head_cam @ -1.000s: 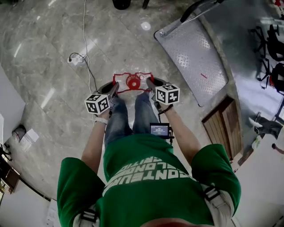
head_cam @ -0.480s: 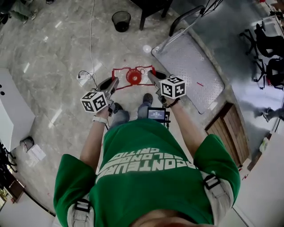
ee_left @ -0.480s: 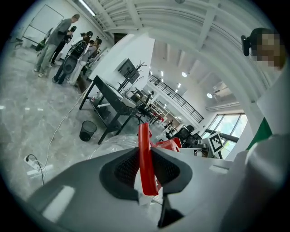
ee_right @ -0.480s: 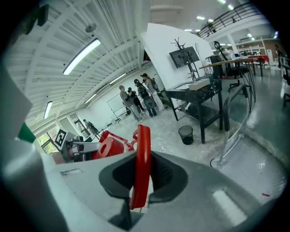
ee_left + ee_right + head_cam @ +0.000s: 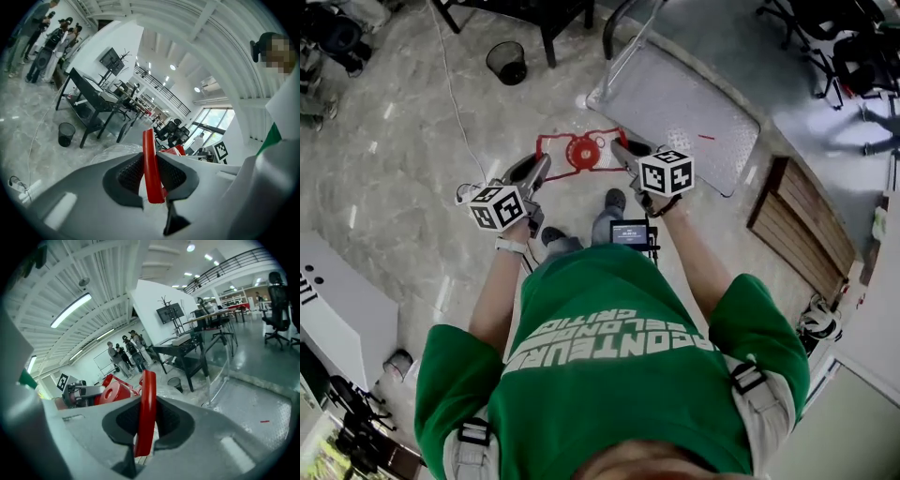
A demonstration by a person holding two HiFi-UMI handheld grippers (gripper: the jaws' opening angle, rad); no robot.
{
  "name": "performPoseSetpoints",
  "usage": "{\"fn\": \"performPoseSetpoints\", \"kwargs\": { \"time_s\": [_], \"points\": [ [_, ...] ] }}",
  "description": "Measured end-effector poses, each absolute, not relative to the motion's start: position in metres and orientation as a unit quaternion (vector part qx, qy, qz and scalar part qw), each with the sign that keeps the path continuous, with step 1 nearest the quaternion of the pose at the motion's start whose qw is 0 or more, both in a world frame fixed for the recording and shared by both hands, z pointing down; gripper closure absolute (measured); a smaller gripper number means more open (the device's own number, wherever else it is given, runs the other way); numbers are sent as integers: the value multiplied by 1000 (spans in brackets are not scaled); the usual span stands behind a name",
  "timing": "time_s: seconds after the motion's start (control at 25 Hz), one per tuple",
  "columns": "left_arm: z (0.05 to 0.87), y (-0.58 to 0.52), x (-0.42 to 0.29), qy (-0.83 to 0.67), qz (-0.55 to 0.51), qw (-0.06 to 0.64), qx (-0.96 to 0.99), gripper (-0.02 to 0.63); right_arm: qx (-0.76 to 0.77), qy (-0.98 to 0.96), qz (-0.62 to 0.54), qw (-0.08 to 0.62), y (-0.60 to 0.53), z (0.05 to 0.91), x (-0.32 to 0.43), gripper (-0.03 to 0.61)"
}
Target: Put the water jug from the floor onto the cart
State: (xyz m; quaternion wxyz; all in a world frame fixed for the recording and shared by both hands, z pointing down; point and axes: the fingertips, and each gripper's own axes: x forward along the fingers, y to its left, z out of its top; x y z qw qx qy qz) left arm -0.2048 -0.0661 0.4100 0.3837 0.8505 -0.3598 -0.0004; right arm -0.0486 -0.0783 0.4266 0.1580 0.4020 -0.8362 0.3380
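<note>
The water jug hangs in front of me by its red handle frame (image 5: pixel 578 150), with the red cap (image 5: pixel 581 152) in the middle. Its clear body shows faintly under the handle (image 5: pixel 117 152). My left gripper (image 5: pixel 544 164) is shut on the left side of the handle, a red bar (image 5: pixel 150 168) pinched between its dark pads. My right gripper (image 5: pixel 622 150) is shut on the right side, its red bar (image 5: pixel 146 411) also clamped between the pads. The cart (image 5: pixel 675 103), a flat grey checker-plate platform with a tube handle, stands just beyond the jug to the right.
A black wastebasket (image 5: pixel 506 62) and a black table (image 5: pixel 546 19) stand beyond on the left. A power strip with cable (image 5: pixel 465 192) lies by my left gripper. A wooden pallet (image 5: pixel 811 230) lies at the right, and white furniture (image 5: pixel 337 300) at the left. People (image 5: pixel 42 37) stand far off.
Both grippers have risen together with the jug's handle, which now hangs higher off the floor. My view has swung, so the cart sits closer to the jug.
</note>
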Motion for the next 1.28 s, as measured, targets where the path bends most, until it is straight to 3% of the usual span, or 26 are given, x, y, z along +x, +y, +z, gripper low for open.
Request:
{"fn": "performPoseSetpoints", "kwargs": {
  "time_s": [0.8, 1.28],
  "points": [
    [416, -76, 179, -112, 110, 373, 915, 518, 613, -699, 368, 20, 0, 425, 311, 540],
    [393, -59, 274, -92, 129, 357, 921, 517, 618, -695, 367, -12, 22, 408, 399, 538]
  ]
}}
